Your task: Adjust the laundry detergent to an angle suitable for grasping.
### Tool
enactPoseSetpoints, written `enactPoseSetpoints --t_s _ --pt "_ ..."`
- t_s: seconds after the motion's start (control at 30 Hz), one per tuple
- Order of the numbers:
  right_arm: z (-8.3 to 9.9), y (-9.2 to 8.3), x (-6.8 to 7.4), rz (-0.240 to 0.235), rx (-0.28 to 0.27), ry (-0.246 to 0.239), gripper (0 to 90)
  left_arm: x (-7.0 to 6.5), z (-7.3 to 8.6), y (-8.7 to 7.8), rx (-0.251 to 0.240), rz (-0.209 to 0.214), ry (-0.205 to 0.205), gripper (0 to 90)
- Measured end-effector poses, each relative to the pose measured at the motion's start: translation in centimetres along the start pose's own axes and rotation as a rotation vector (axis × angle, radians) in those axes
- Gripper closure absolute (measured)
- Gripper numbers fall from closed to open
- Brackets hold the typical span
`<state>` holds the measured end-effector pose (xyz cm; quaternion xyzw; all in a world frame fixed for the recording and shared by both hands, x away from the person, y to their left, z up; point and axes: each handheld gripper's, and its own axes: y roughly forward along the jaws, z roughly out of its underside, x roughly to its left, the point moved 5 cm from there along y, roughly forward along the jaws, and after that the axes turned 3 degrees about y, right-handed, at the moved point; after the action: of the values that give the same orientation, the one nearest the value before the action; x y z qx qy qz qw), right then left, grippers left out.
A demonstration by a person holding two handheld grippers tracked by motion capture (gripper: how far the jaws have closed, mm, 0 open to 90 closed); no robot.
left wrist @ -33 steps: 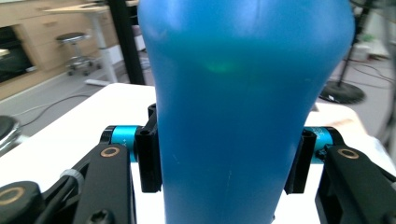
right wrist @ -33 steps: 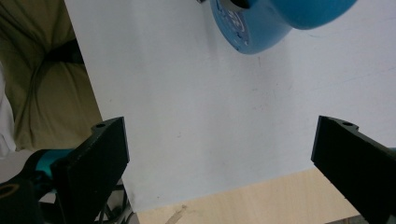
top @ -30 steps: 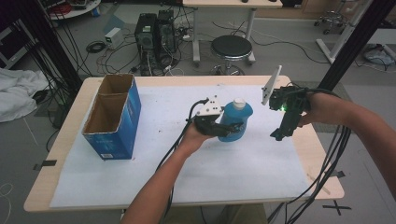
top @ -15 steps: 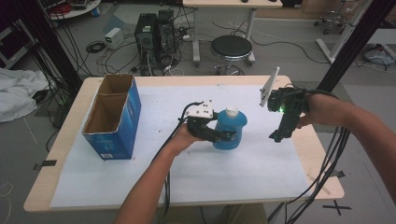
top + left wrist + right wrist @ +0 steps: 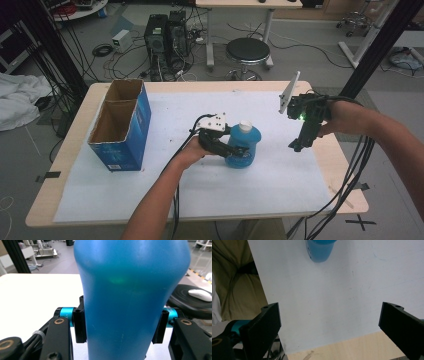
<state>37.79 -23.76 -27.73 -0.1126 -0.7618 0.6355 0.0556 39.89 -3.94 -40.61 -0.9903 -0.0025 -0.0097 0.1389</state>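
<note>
Having come nearer and lower than a second ago: left gripper [image 5: 240, 150] and blue bottle [image 5: 243, 146], now sitting upright on the white sheet [image 5: 270, 200] a little right of the table's middle, earlier farther back and higher.

Standing at the far left of the table [image 5: 350, 200], well apart from the bottle: an open blue cardboard box [image 5: 120, 127], two compartments, both showing bare brown insides.

Clamping the bottle's belly from both sides: left gripper, pads [image 5: 80, 325] pressing flat against the blue plastic in the left gripper view, bottle [image 5: 130, 297] between them. Wrapping the gripper's body from the near left: the person's left hand [image 5: 192, 152], forearm coming in from the bottom edge. Topping the bottle: a white cap [image 5: 245, 125], pointing up.

Hanging above the right part of the sheet, well apart from the bottle, jaws pointing down and toward the near left: right gripper [image 5: 295, 146], held in the person's right hand [image 5: 345, 117]. Standing wide apart with nothing between them in the right gripper view: its two black jaws, right gripper [image 5: 329, 322] looking down on white sheet and wooden table edge, bottle's base [image 5: 320, 250] at the top.
</note>
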Motion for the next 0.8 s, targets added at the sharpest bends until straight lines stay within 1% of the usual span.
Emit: enactPoseSetpoints --t_s 0.07,0.17,0.27,0.4,0.43,0.5,0.53,0.67,0.7,0.73,0.8 --pt "-0.1 0.0 0.0 -0.001 0.005 0.006 3.1 0.0 0.3 0.0 0.003 0.000 -0.001 45.4" --pt "-0.2 0.1 -0.1 -0.001 0.003 -0.001 3.1 -0.1 0.6 -0.1 0.005 0.003 -0.010 45.4" --pt "-0.2 0.1 -0.2 -0.002 0.005 -0.001 3.1 -0.2 1.2 0.0 0.022 0.003 -0.007 45.4" --pt "-0.3 0.2 -0.2 -0.001 0.005 -0.001 3.1 -0.2 1.6 -0.3 0.007 -0.004 -0.026 45.4" --pt "-0.3 0.2 -0.1 -0.001 0.005 0.004 3.1 -0.2 1.6 -0.4 0.007 -0.003 -0.023 45.3" --pt "-0.3 0.2 -0.2 0.003 0.004 -0.003 3.1 -0.2 1.6 -0.3 0.007 -0.003 -0.019 45.1" --pt "-0.3 0.2 -0.2 0.002 0.009 -0.001 3.0 -0.3 1.6 -0.3 0.010 -0.003 -0.006 44.9" --pt "-0.4 0.2 -0.1 0.008 0.007 -0.001 3.1 -0.3 1.6 -0.3 0.015 -0.007 -0.009 44.4" --pt "-0.4 0.2 -0.1 0.008 0.009 -0.001 3.0 -0.3 1.6 -0.3 0.018 -0.009 -0.013 44.3" --pt "-0.4 0.2 -0.1 0.009 0.009 -0.002 3.1 -0.3 1.5 -0.3 0.021 -0.011 -0.028 44.2" --pt "-0.4 0.2 0.0 0.010 0.008 -0.002 3.0 -0.3 1.5 -0.3 0.029 -0.012 -0.032 44.2"
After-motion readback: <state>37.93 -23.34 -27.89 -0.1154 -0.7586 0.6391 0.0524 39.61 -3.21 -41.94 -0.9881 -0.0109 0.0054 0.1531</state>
